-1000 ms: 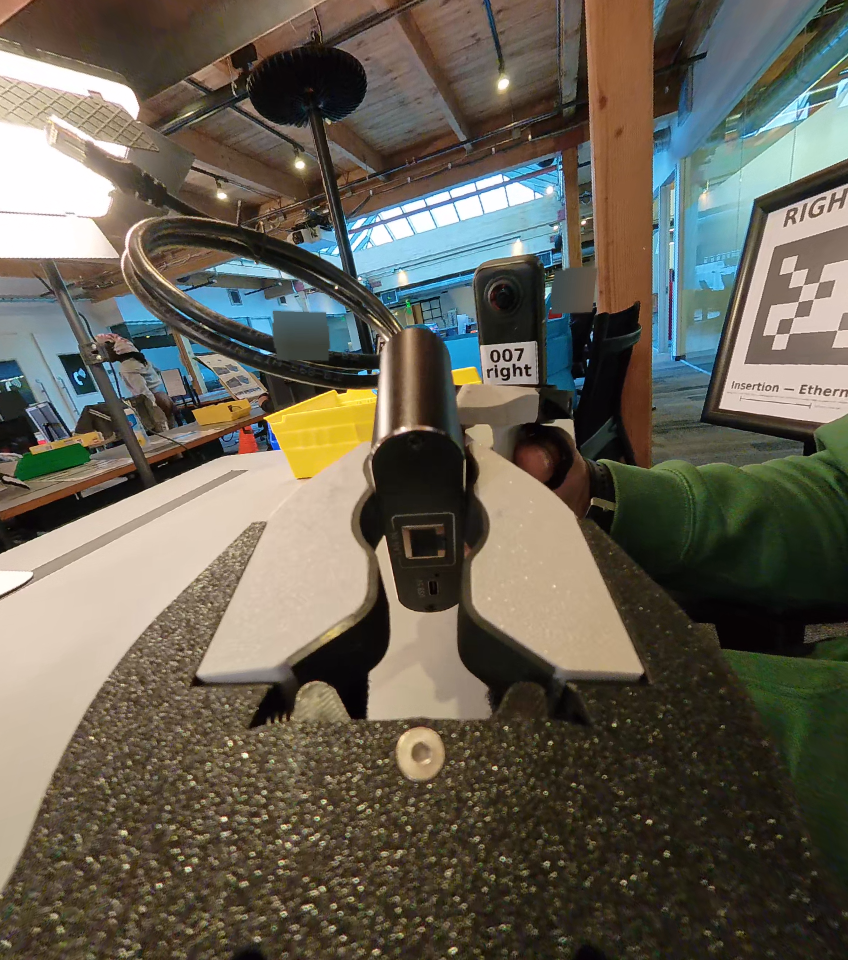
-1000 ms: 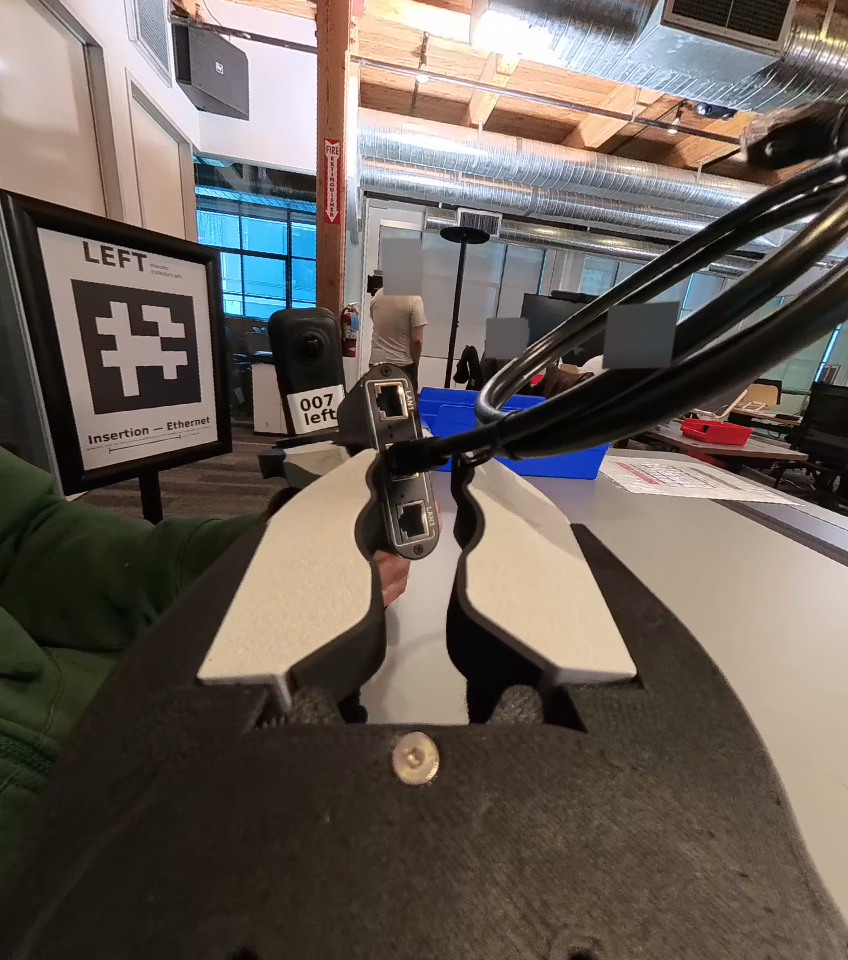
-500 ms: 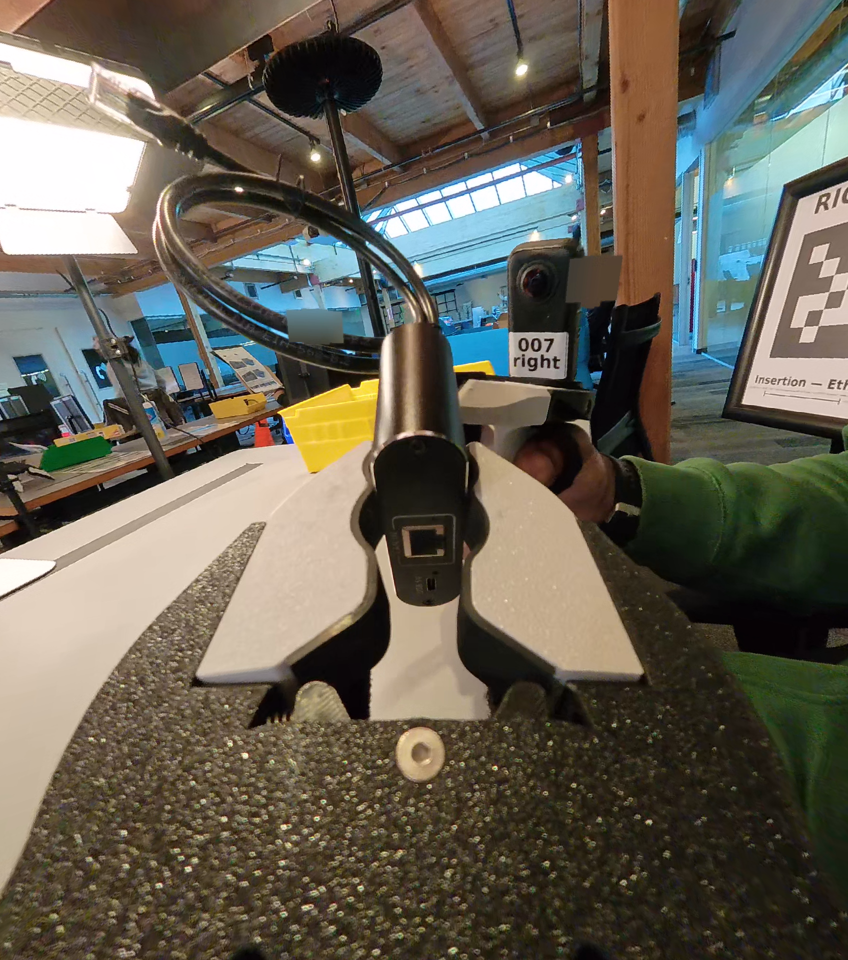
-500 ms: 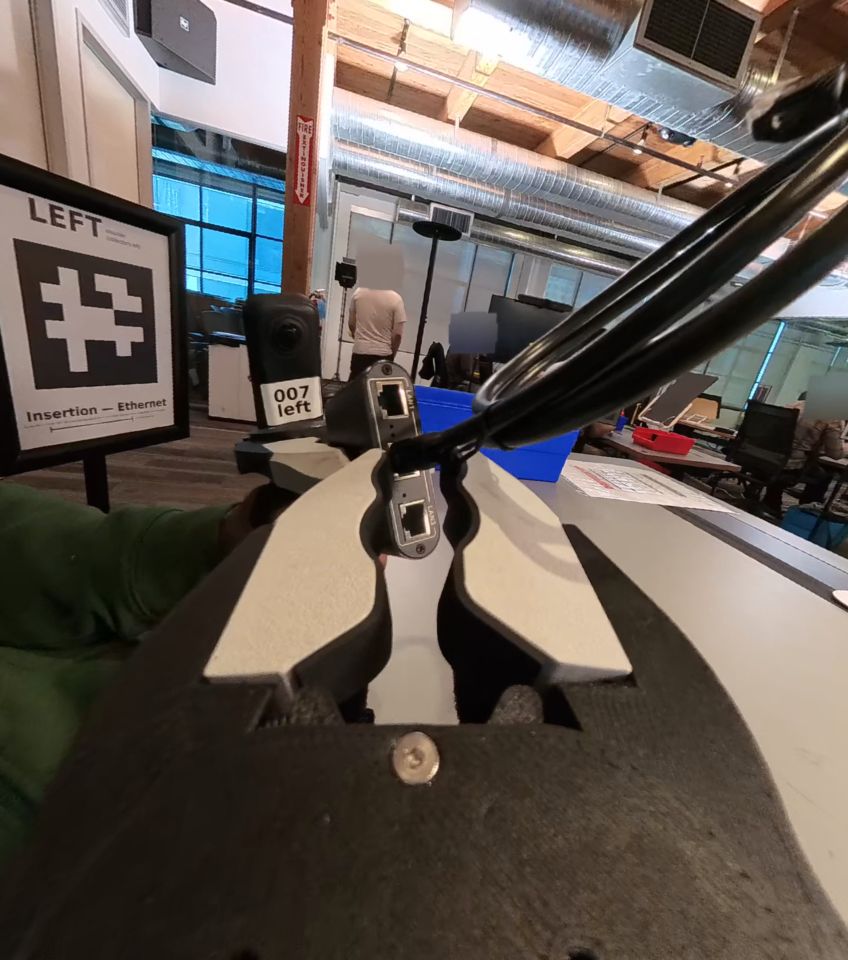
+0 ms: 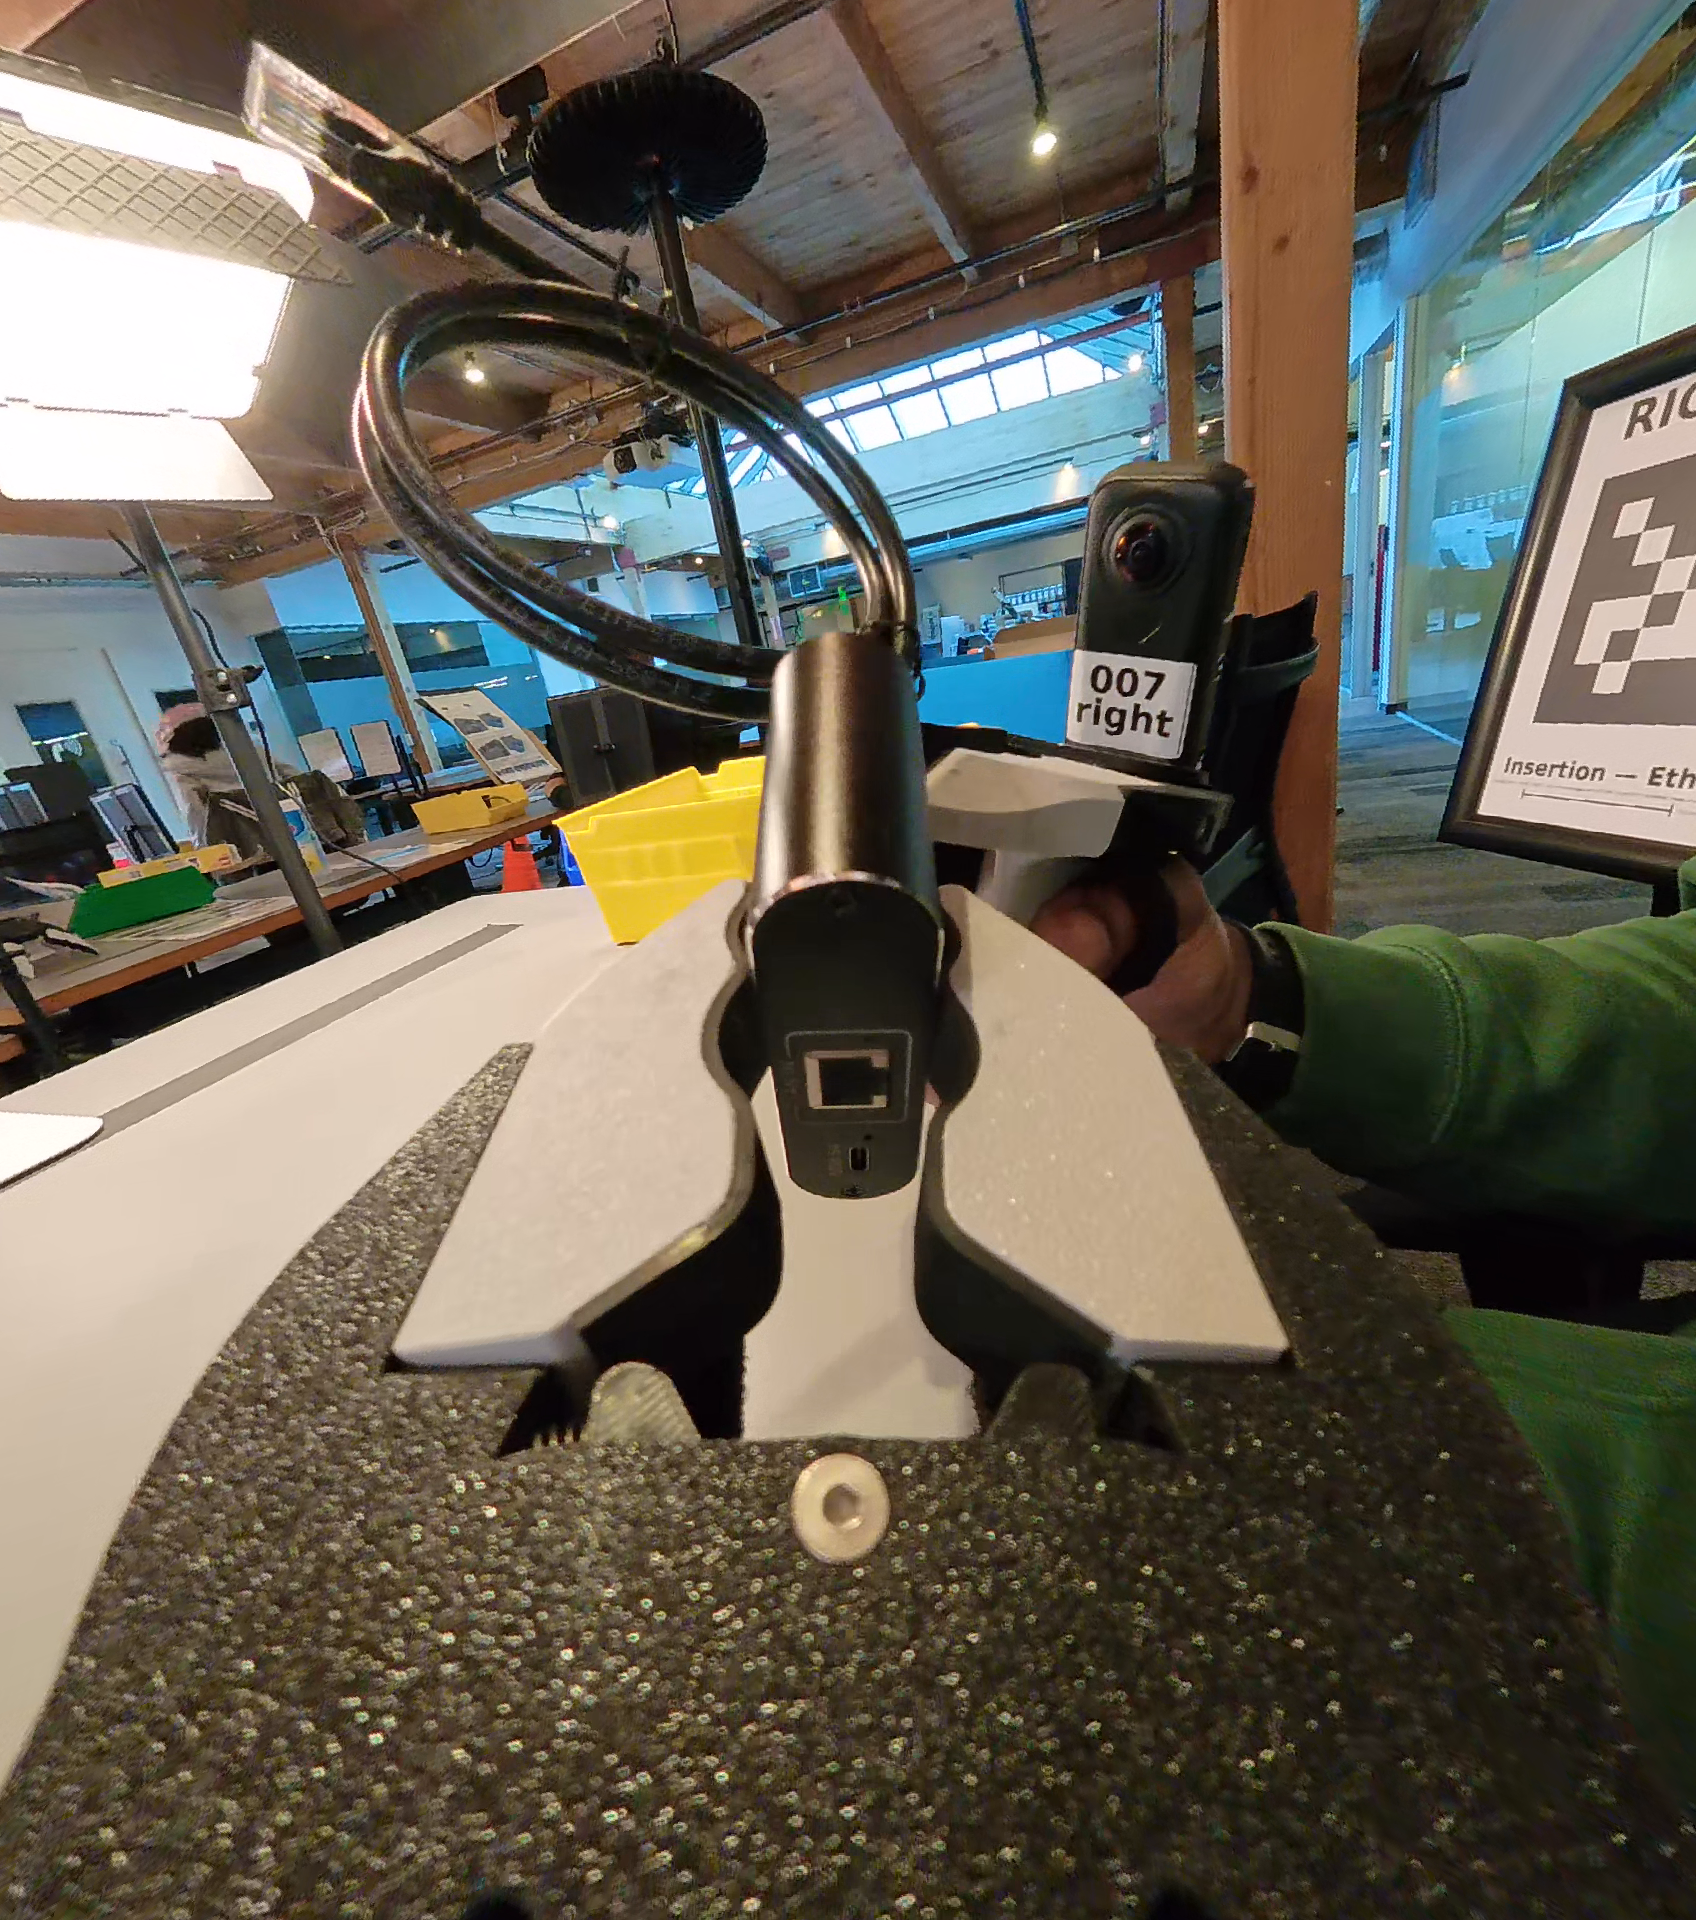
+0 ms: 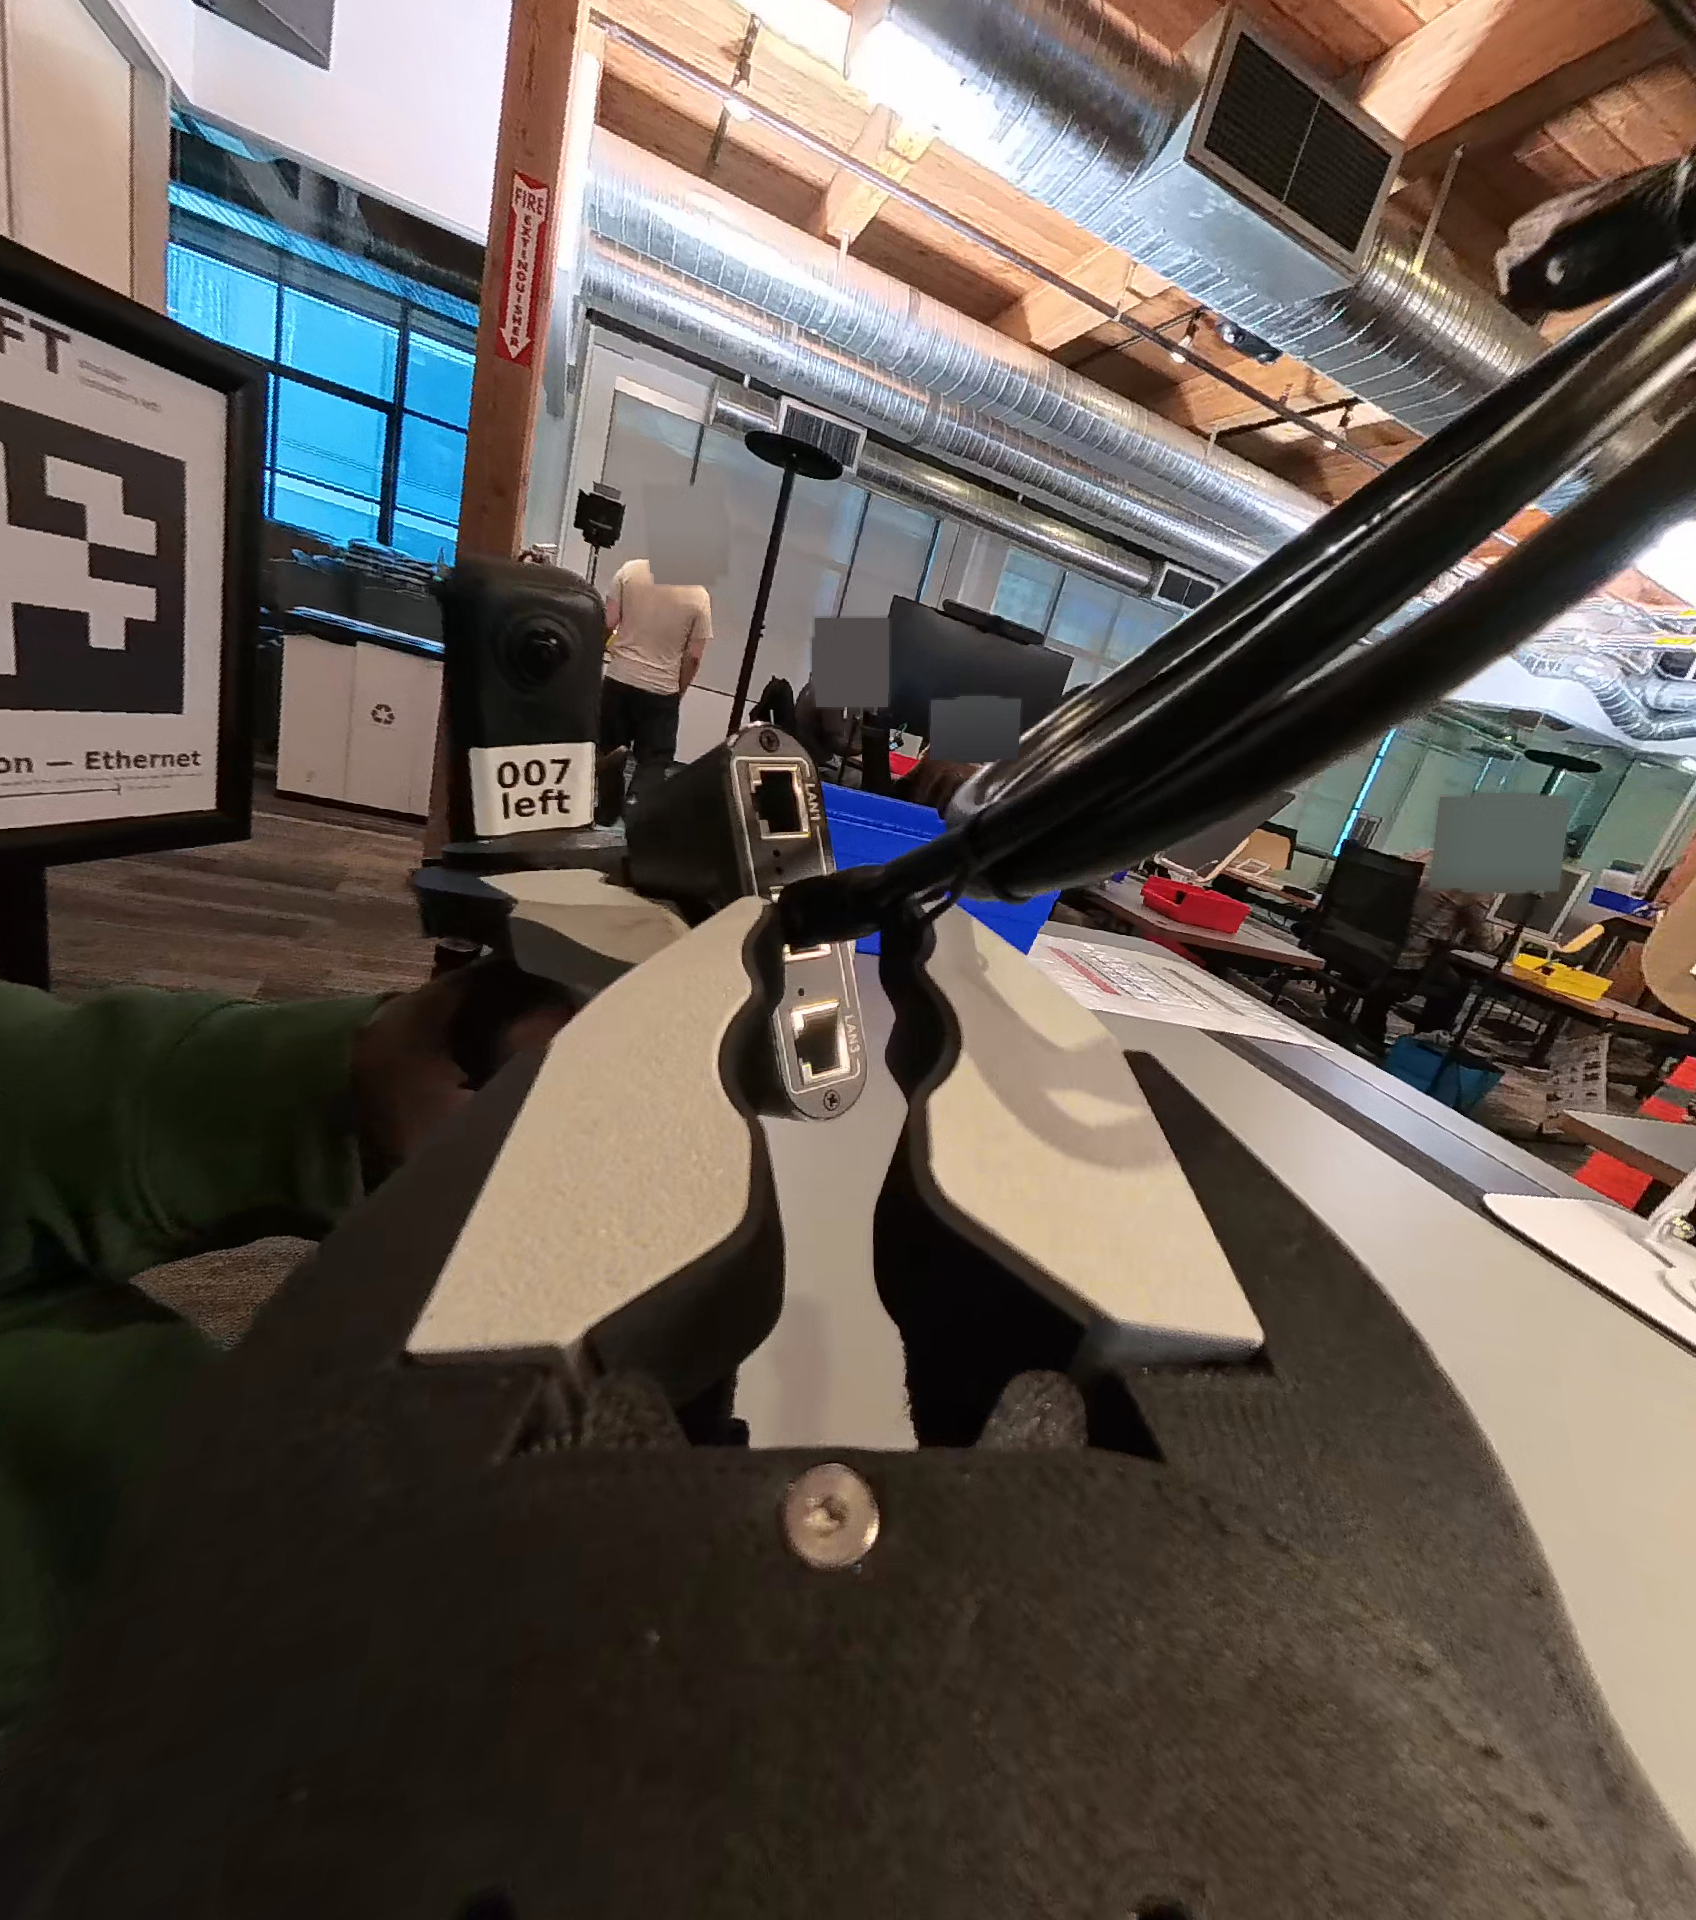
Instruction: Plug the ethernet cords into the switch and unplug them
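The left tongs (image 5: 844,1029) are clamped around the black switch (image 5: 846,997), held up above the grey desk (image 5: 148,1195). The right tongs (image 6: 828,966) pinch the black ethernet cord's (image 6: 1291,665) plug at the switch's middle port, between 2 empty ports; the cord loops upward.

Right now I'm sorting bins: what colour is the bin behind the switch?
Yellow bin, behind the black switch; clearest in the left wrist view.
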`<state>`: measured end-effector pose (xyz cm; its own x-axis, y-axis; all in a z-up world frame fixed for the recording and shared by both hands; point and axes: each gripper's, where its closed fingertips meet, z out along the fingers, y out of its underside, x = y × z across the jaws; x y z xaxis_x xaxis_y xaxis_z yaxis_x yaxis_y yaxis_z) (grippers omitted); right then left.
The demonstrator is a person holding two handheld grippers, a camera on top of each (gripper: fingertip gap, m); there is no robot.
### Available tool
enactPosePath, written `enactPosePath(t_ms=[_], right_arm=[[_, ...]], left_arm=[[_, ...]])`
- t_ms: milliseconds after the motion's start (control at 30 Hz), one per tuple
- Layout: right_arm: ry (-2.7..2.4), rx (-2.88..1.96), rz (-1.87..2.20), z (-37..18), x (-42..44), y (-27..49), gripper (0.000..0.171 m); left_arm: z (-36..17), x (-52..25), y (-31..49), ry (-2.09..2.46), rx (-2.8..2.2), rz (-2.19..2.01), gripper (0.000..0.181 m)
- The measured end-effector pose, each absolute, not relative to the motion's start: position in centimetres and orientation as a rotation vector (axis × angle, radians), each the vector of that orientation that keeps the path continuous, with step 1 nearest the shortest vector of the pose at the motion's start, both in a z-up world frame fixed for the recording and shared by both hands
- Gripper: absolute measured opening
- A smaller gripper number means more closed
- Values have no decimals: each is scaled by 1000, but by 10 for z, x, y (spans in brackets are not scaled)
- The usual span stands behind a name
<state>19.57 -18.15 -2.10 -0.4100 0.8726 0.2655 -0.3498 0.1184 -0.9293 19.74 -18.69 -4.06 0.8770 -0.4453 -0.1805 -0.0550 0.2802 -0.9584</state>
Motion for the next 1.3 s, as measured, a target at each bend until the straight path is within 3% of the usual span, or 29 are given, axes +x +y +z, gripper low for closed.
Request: enactPosePath(t_ms=[1300], right_arm=[[-1343,-605,1363,-32,214,-174,18]], left_arm=[[-54,210,-180,570,-1344,-187,28]])
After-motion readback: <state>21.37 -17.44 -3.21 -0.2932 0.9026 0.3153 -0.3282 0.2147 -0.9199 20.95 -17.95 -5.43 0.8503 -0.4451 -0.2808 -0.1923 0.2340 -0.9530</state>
